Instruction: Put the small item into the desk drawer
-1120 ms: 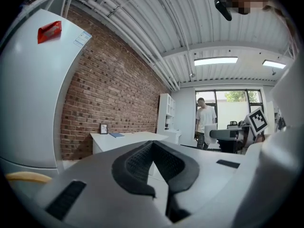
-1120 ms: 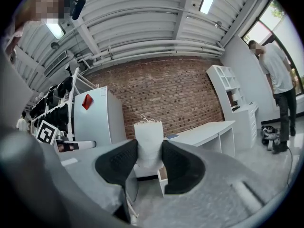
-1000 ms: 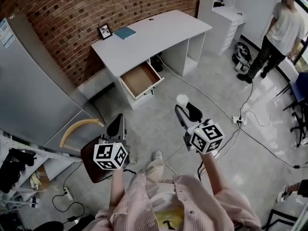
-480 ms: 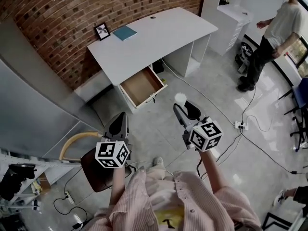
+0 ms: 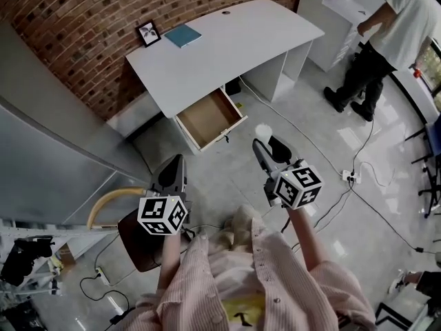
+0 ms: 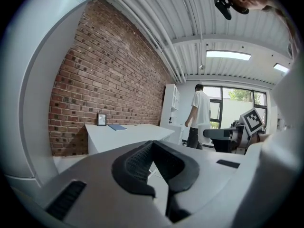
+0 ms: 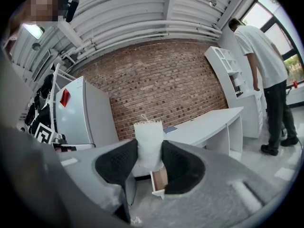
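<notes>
1 small white item gripped upright between the pads of the right tool. Jaws of the left tool pressed together, nothing between them. Ahead of both tools, well apart: the drawer of the bench, standing open.

the small item in the right tongs lies before the open drawer under the desk, left tongs alongside.
</notes>
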`<state>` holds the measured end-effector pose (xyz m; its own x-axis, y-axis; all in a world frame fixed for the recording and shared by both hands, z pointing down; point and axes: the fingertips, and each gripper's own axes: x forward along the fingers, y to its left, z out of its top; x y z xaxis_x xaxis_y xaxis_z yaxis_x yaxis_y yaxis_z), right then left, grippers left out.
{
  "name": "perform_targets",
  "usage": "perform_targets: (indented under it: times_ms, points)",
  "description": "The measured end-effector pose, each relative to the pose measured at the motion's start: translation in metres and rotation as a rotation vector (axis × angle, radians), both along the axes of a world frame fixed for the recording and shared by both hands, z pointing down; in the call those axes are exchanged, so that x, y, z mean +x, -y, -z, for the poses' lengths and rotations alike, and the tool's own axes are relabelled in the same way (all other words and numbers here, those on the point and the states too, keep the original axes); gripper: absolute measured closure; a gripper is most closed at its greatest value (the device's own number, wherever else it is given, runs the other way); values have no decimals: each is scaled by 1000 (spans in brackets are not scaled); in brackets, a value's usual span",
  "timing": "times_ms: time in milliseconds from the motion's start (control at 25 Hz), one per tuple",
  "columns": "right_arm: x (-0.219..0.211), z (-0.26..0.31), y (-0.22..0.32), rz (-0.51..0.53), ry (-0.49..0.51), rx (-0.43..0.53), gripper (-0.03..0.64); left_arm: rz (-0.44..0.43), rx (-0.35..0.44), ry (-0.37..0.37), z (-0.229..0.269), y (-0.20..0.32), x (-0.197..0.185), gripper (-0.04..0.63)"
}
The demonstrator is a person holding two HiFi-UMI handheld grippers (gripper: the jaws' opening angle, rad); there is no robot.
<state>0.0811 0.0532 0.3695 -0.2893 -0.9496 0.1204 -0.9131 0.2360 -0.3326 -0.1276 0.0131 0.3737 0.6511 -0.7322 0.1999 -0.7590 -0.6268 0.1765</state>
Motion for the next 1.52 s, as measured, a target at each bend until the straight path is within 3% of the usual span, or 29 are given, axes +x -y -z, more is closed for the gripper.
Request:
perform_targets:
  times_ms: [280,520,1000,1520]
  points:
    - [12,-14,48,14,9,-24,453,19,-38,-1,-18,39,13,597]
    - [10,-31,106,133,-20,-47,453,64,-88,1,-37,87,26,597]
    - [19,-109,214,288,-62,-216,453,153,-259,19,-108,162,53,597]
    - [7,-205,282,490,-144,-400,453,286,-429,36,-186,209,60,597]
